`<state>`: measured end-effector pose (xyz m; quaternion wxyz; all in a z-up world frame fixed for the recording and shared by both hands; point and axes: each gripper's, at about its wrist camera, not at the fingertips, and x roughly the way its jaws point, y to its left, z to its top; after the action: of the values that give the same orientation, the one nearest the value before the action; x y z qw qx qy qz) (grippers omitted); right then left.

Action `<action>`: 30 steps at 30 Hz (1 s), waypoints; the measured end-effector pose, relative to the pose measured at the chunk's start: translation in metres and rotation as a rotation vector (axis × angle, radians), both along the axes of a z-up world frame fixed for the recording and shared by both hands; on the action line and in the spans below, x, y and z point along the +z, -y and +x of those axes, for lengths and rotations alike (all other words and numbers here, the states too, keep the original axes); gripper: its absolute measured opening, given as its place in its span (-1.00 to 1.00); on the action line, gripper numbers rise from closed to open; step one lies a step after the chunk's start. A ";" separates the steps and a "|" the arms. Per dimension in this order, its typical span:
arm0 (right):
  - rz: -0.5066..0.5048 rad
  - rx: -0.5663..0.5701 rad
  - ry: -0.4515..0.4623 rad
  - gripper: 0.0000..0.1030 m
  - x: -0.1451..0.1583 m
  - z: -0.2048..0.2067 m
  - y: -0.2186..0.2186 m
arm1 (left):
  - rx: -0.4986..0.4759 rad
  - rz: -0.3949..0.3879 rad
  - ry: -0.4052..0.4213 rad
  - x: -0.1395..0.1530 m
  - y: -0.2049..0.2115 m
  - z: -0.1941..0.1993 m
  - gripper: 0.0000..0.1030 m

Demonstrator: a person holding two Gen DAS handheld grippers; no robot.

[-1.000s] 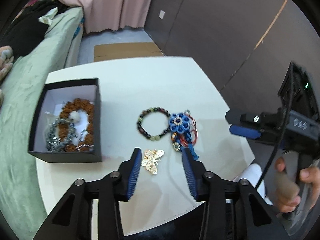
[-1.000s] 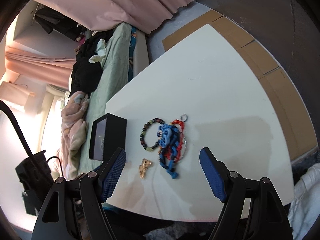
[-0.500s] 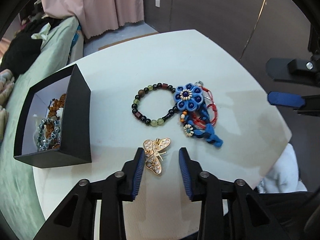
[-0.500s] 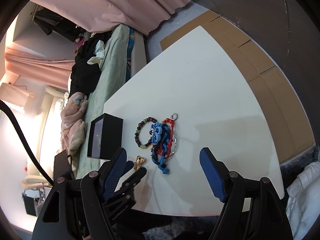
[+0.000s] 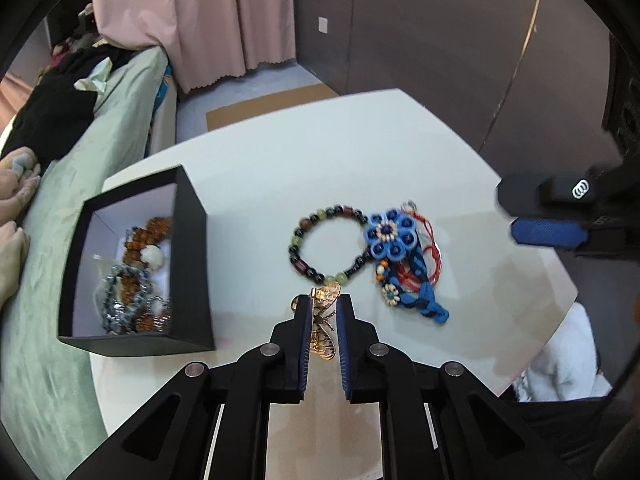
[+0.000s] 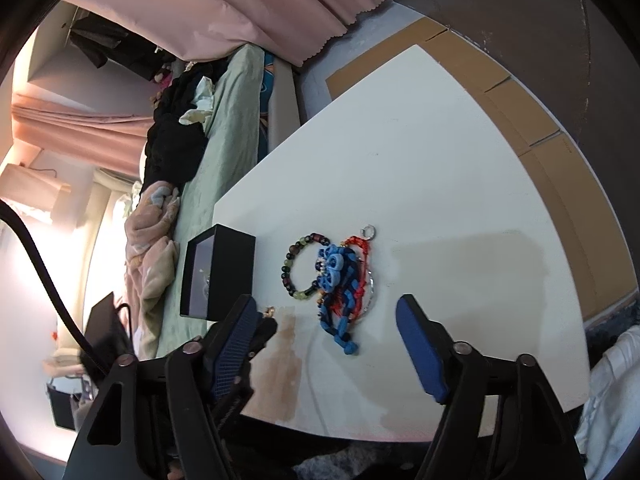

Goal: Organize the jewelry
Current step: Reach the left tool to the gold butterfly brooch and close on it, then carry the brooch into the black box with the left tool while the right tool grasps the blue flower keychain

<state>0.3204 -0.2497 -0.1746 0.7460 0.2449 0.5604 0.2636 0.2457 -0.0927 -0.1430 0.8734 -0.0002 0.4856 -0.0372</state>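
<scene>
Your work surface is a white table (image 5: 360,160) beside a green-covered bed (image 5: 100,128), with pink curtains (image 5: 224,20) behind. Your left gripper (image 5: 323,320) is clamped on the gold filigree butterfly brooch (image 5: 323,326), its long axis running along the fingers, toward the beaded bracelet (image 5: 326,244). Your right gripper (image 6: 326,344) is spread wide, holding nothing. The black box (image 5: 188,264) sits left.

shiny gold metal brooch (image 5: 322,322), matt black box (image 5: 188,276)

Left gripper (image 5: 323,320) clamped on gold brooch (image 5: 322,330); bead bracelet (image 5: 326,249) just beyond, black box (image 5: 188,264) left.
</scene>
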 end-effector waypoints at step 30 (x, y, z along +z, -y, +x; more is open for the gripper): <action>-0.282 -0.010 -0.006 -0.59 -0.029 0.023 -0.074 | 0.113 -0.066 0.104 0.063 -0.083 -0.012 -0.75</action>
<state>0.3439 -0.1756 -0.2031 0.7726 0.1413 0.5928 0.1778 0.2334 -0.0100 -0.0804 0.8976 -0.0545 0.4373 -0.0036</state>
